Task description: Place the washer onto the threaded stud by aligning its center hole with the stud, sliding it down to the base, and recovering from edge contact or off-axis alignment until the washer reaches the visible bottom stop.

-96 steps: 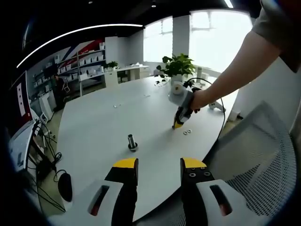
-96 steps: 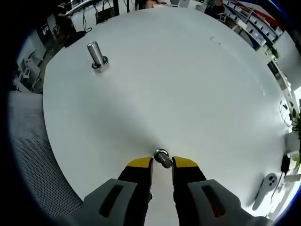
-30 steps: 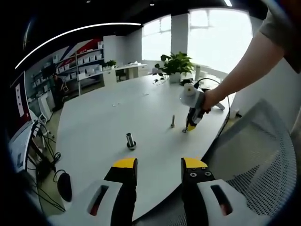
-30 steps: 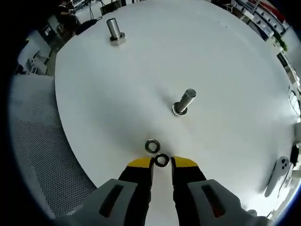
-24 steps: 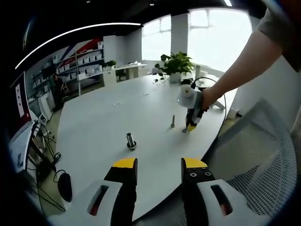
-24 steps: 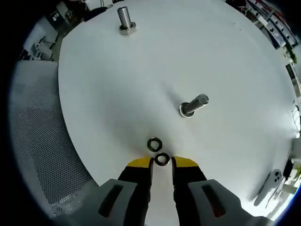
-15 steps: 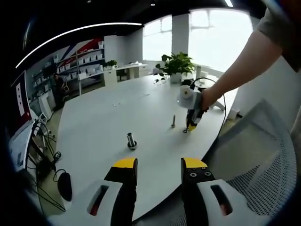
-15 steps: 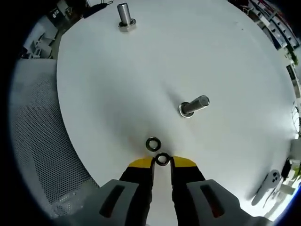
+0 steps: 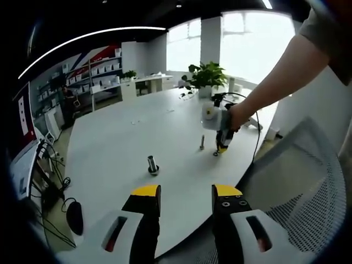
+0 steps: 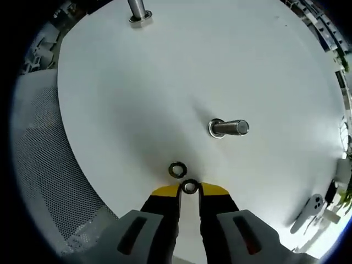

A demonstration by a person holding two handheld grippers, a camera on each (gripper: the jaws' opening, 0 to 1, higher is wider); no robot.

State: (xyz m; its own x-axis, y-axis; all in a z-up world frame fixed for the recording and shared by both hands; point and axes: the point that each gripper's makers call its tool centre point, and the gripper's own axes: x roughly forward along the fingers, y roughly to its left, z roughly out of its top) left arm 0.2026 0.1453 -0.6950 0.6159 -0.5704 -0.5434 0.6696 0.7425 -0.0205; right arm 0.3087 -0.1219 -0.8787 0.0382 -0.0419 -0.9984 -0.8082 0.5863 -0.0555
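In the right gripper view, one small steel washer (image 10: 190,187) lies on the white table (image 10: 165,82) right between my yellow tips; the right gripper (image 10: 190,190) is shut on it. A second washer (image 10: 176,169) lies just beyond it. The threaded stud (image 10: 228,128) stands on its base farther out to the right, apart from both washers. The left gripper view has my right gripper (image 9: 223,144) in a person's hand, tips down on the table beside the stud (image 9: 202,142). My left gripper (image 9: 186,192) hangs open off the table's near edge, holding nothing.
A second, thicker stud (image 10: 136,11) (image 9: 152,164) stands farther along the table. A white handset (image 10: 311,209) lies near the table's edge. A grey mesh chair (image 9: 308,181) stands beside the table, a potted plant (image 9: 206,74) at its far end, a mouse (image 9: 74,217) on a lower desk.
The right gripper set the stud upright on the table, then came down on the nearer washer, and its jaws have narrowed onto it. The left gripper has stayed still.
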